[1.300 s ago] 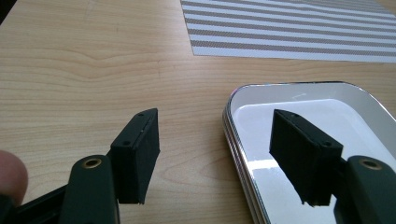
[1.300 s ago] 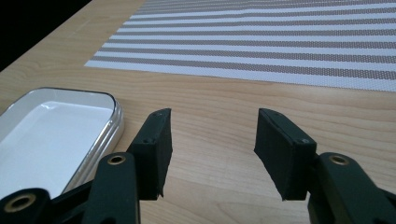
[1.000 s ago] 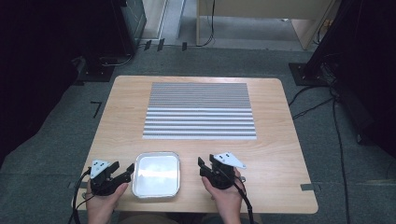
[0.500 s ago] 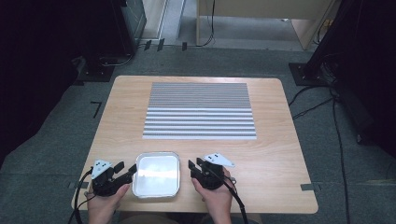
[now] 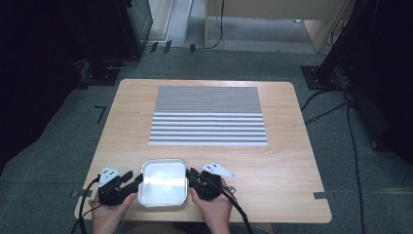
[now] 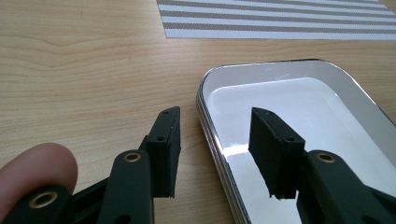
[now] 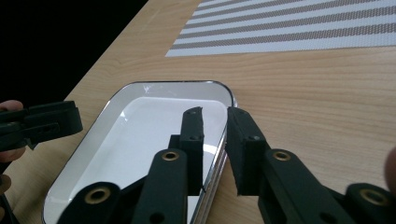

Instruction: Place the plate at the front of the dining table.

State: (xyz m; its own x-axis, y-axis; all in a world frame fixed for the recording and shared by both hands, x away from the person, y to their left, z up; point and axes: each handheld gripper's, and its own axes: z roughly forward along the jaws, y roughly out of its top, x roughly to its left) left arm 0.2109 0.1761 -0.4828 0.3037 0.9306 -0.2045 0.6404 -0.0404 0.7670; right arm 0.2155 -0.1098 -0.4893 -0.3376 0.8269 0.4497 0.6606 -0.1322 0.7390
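Black jaws of the right gripper (image 7: 215,154) had been closing astride the right rim of the shiny metal tray (image 5: 163,182), nearly pinching it, one inside, one outside. Likewise the left gripper (image 6: 217,154) had been narrowing, wider apart, straddling the tray's left rim. Low in the high view, the rounded rectangular tray lay on the pale wooden table (image 5: 287,161), below a striped mat (image 5: 208,116).
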